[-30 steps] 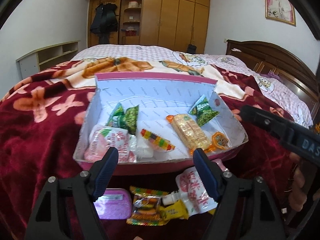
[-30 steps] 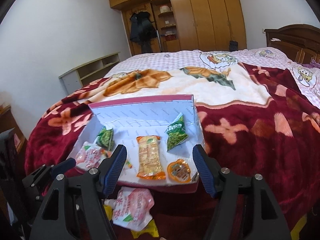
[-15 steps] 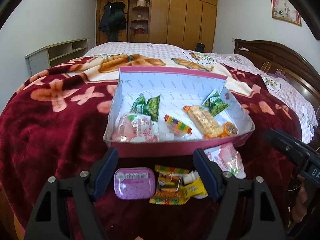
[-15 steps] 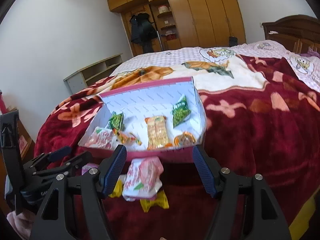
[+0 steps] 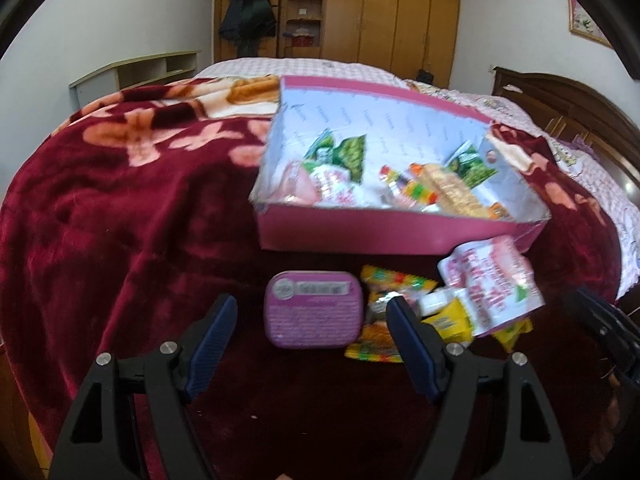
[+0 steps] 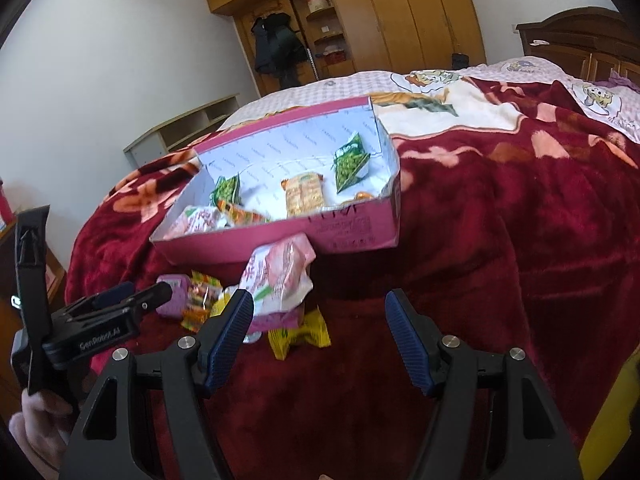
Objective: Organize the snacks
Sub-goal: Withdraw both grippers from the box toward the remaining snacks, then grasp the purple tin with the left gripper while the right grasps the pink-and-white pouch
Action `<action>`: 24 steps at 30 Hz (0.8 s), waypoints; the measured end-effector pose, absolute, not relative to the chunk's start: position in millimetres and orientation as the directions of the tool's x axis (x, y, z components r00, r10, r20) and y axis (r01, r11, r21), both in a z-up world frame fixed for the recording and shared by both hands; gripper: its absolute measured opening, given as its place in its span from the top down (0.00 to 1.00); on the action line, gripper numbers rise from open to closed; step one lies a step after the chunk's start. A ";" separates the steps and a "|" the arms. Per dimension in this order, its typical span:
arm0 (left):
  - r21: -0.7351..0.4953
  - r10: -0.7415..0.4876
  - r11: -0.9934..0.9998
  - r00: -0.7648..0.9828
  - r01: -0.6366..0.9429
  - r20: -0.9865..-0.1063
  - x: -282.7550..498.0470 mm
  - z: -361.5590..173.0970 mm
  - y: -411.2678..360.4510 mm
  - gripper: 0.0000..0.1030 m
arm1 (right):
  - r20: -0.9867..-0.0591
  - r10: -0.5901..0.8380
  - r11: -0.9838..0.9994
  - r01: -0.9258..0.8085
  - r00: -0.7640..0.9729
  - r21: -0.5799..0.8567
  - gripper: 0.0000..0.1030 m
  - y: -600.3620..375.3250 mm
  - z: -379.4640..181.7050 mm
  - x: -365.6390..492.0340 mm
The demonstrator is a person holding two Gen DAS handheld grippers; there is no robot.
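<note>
Left tongs (image 5: 310,344): we see them wide, empty, over the tin (image 5: 314,309).
Right tongs (image 6: 320,340): wide, empty.
Snacks: some in box (image 6: 340,236), rest on bed (image 6: 500,240) before it.

the room is being lit evenly by soft, bright daylight, and little glare is being thrown. the left wrist view is being smeared by motion blur, the snack box (image 5: 352,232) worst. the right wrist view is being kept sharper. straight lines are being bowed by fisheye distortion, and corners are being darkened.
</note>
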State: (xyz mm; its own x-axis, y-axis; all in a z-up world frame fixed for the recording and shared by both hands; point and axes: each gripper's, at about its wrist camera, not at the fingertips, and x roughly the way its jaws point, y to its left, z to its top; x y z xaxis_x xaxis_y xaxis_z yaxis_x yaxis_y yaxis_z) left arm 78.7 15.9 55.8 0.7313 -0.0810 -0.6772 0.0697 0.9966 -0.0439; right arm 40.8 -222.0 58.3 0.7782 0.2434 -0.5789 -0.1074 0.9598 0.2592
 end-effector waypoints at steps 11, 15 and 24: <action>-0.019 -0.057 0.998 0.700 0.061 -0.712 96.1 33.8 10.9 0.22 | -0.585 0.266 0.951 -0.108 0.766 0.291 0.32 -225.3 41.5 39.4; -0.052 -0.059 0.998 0.700 0.032 -0.712 99.0 31.9 17.4 0.21 | -0.586 0.278 0.946 -0.112 0.761 0.303 0.32 -224.6 38.8 38.5; -0.014 0.000 1.000 0.696 -0.014 -0.718 102.2 24.6 17.3 0.22 | -0.587 0.280 0.946 -0.114 0.760 0.303 0.32 -222.7 37.9 39.8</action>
State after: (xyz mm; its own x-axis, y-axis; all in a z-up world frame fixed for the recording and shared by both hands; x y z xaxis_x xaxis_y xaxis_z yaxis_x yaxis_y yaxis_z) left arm 102.2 17.3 24.6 0.6956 -0.0003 -0.7185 -0.0135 0.9998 -0.0136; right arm 39.8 -222.7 37.9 0.7597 0.2795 -0.5871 -0.1139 0.9461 0.3031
